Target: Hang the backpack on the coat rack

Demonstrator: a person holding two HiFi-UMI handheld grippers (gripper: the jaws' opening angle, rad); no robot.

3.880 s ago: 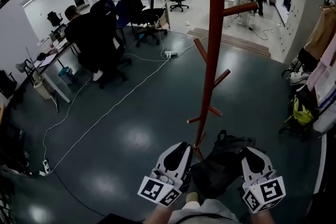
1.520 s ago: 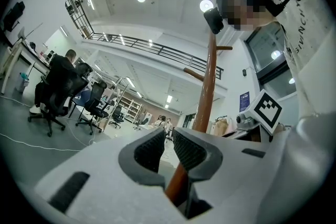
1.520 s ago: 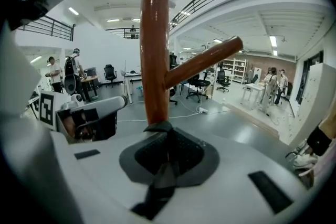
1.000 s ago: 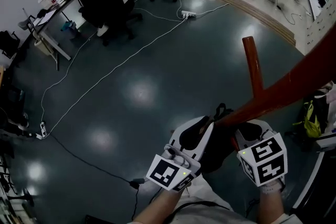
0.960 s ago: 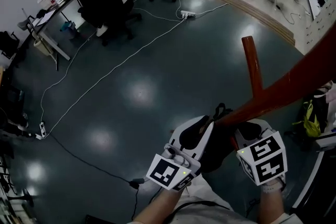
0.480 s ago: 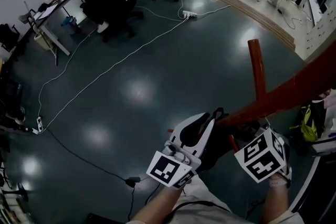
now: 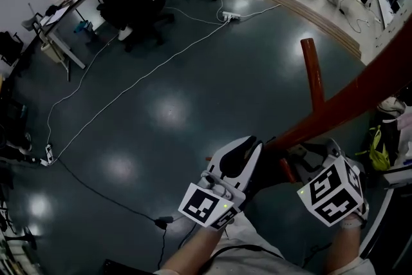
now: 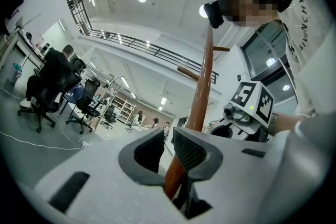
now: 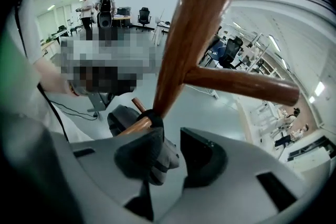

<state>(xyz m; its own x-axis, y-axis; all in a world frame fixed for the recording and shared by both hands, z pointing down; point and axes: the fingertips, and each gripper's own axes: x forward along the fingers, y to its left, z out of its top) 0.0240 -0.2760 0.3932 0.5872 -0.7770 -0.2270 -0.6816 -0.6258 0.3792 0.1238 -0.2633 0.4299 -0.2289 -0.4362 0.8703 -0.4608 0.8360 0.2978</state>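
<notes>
While the black fabric backpack (image 7: 267, 170) hung by its loop on a short peg of the round, red-brown wooden coat rack (image 7: 360, 96), the right gripper (image 9: 169, 138) gaped empty just beside it. The left gripper (image 8: 168, 136) stood a narrow slit apart, nothing between its ridged pads.

Glossy red-brown wood coat rack (image 7: 360, 96); matt black cloth backpack (image 7: 267, 170); shiny smooth floor (image 7: 167, 106)

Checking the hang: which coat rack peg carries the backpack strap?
The short lower peg by the right gripper; the black strap rings its base. The long peg is bare.
</notes>
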